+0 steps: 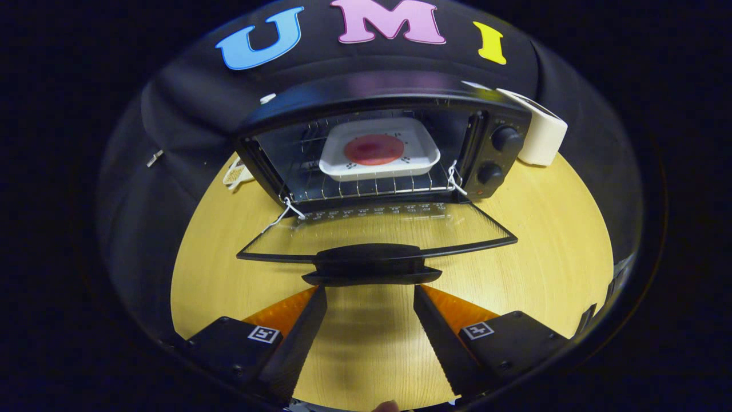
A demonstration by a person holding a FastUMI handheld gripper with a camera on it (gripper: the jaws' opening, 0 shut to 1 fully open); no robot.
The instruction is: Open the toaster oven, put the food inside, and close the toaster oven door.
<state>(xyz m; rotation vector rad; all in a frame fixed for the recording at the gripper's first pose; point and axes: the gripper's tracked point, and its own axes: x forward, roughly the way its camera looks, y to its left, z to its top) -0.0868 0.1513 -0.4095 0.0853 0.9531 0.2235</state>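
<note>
Pale wood surface (543, 240) carries a black toaster oven (389, 143) with its glass door (377, 229) dropped flat toward the tool (370, 293). Inside on the wire rack (372, 186) sits a white tray (380, 150) holding a round reddish piece of food (374, 149). The tool's fingers are spread apart, empty, tips just short of the door handle (372, 264). A white box (540, 134) stands beside the oven's knobs (498, 154).
</note>
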